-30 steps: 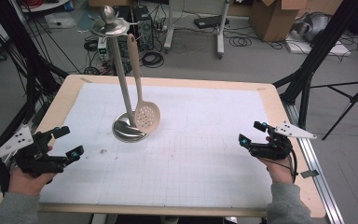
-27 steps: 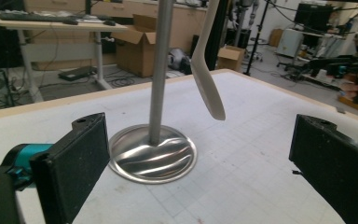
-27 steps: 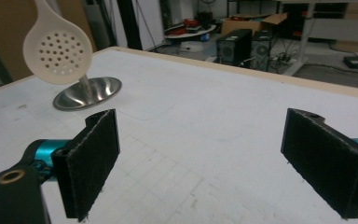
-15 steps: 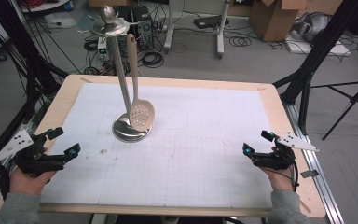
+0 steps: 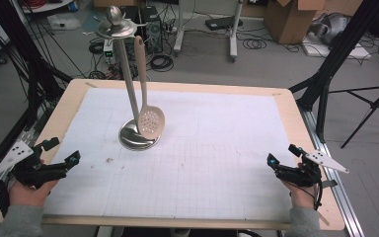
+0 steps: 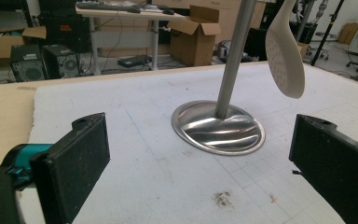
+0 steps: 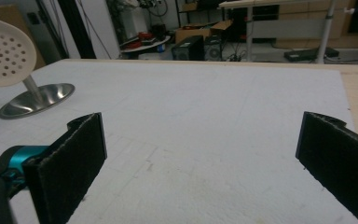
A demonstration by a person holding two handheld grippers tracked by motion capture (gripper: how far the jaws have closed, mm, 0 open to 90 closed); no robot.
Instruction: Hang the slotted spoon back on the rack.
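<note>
Skimmer (image 5: 151,121) hangs on the stand (image 5: 128,89), far left on the table (image 5: 286,98). Both hand-held grippers, left (image 5: 61,153) and right (image 5: 282,154), rest near, jaws spread, empty. Apparently finished; withdrawing seems next.

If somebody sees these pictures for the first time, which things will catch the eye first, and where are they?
First comes the tall steel stand at the table's far left, with a beige slotted spoon hanging from its top over the round base. Next come the left gripper and right gripper at the near corners of the white mat, jaws open and holding nothing.
</note>
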